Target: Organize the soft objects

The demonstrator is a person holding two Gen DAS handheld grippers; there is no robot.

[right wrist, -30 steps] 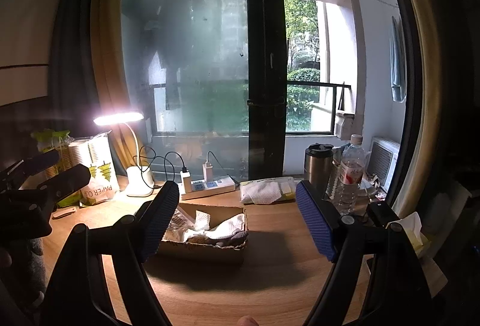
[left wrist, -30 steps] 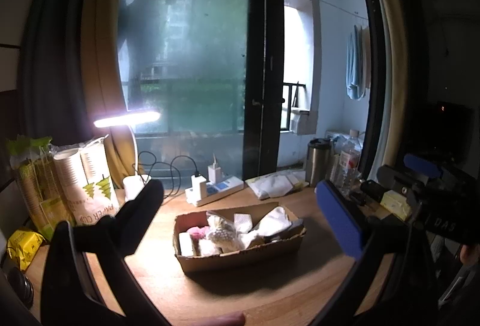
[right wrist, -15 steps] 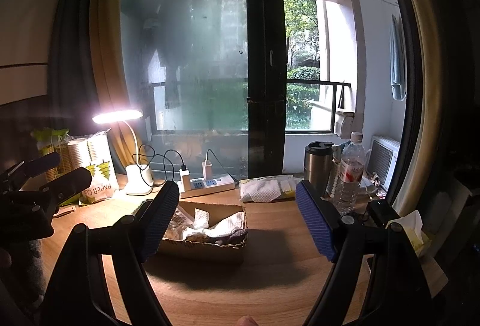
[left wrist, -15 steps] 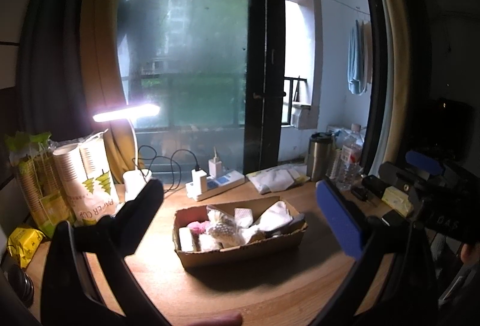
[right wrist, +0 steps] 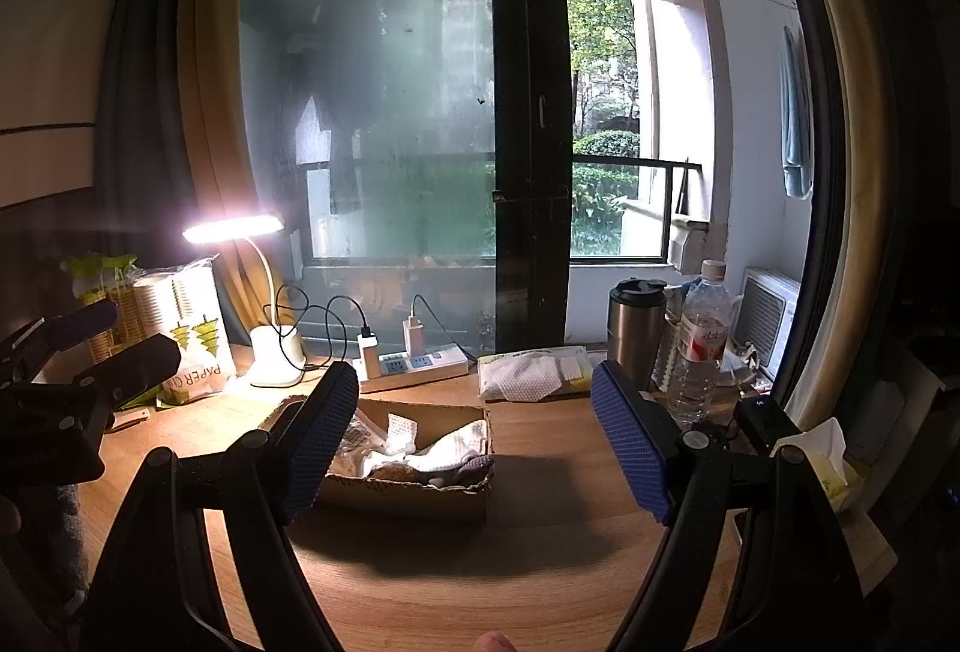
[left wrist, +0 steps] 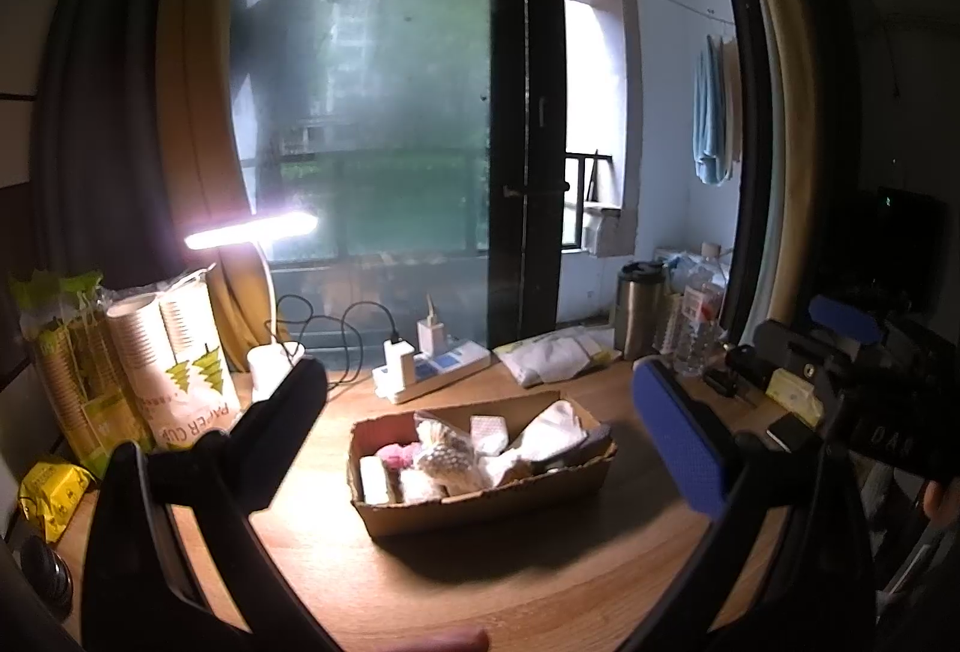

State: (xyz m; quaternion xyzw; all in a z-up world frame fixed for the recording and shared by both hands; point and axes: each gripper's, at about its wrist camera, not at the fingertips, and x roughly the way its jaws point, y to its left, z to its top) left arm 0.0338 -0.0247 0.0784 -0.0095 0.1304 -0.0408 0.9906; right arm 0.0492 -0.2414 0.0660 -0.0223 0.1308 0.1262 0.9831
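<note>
A shallow cardboard box (left wrist: 486,505) stands on the wooden desk, filled with soft items: a pink ball (left wrist: 396,454), a mesh bag (left wrist: 447,457), and white cloths (left wrist: 552,430). It also shows in the right wrist view (right wrist: 402,490). My left gripper (left wrist: 480,442) is open and empty, held above and in front of the box. My right gripper (right wrist: 474,442) is open and empty, to the right of the box; it shows at the right edge of the left wrist view (left wrist: 852,346).
A lit desk lamp (right wrist: 234,229), a paper cup pack (left wrist: 180,358) and a power strip (right wrist: 414,367) stand at the back. A packet of white cloths (right wrist: 528,370), a steel tumbler (right wrist: 636,331), a water bottle (right wrist: 699,346) and a tissue box (right wrist: 828,466) are on the right.
Both grippers stay open. The left wrist view has drifted slightly, with the box shifting a little lower in frame. Nothing was grasped.
</note>
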